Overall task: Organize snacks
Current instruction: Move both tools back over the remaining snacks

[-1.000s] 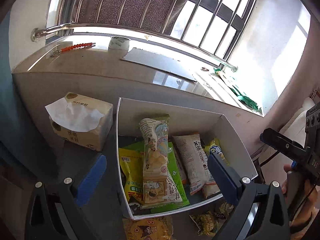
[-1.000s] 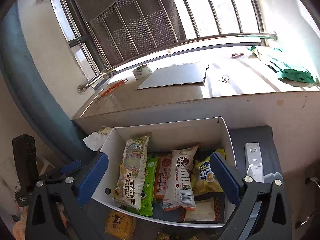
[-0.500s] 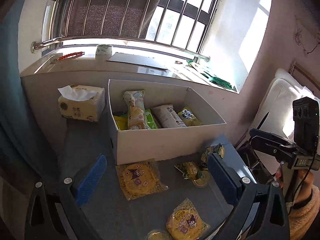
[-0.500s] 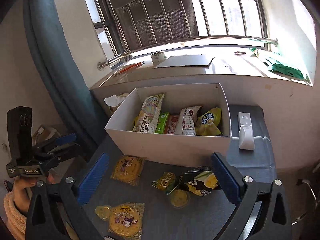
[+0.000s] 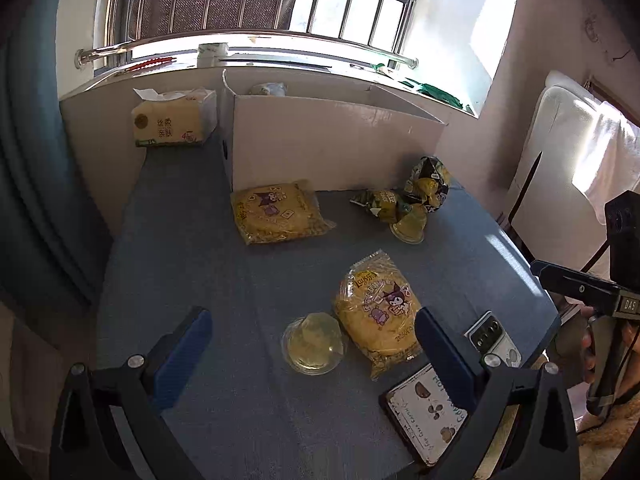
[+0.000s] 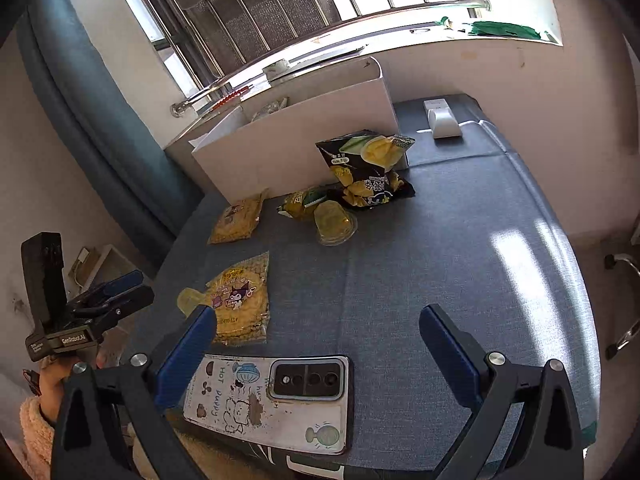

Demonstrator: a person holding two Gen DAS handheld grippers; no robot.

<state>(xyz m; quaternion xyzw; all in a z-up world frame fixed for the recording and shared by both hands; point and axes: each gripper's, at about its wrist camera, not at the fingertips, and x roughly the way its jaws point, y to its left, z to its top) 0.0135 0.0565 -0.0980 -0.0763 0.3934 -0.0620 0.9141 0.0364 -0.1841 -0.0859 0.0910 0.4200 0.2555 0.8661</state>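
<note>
Snacks lie loose on the table in front of the box

Your table [image 5: 180,240], covered in blue-grey cloth, carries everything. At its far side, against the window ledge, stands the white box [image 5: 320,144]; only the top of one packet shows above its rim, so you cannot tell what else it holds. A tissue pack [image 5: 172,124] sits just beside the box on its left.

In front of the box, a yellow cake packet [image 5: 276,212] lies flat, touching or nearly touching the box wall. Nearer you lies a second yellow cake packet [image 5: 376,312], with a clear jelly cup [image 5: 314,344] just beside it. To the right, a black and yellow chip bag [image 6: 364,168] leans against the box; a small green and yellow packet [image 6: 300,204] and another jelly cup [image 6: 334,222] huddle in front of it.

A phone [image 6: 272,400] in a decorated case lies at the near edge.

Your left claw [image 5: 312,352] is spread wide and holds nothing, above the near jelly cup and cake packet. Your right claw [image 6: 316,356] is likewise spread and holds nothing, above the phone.
</note>
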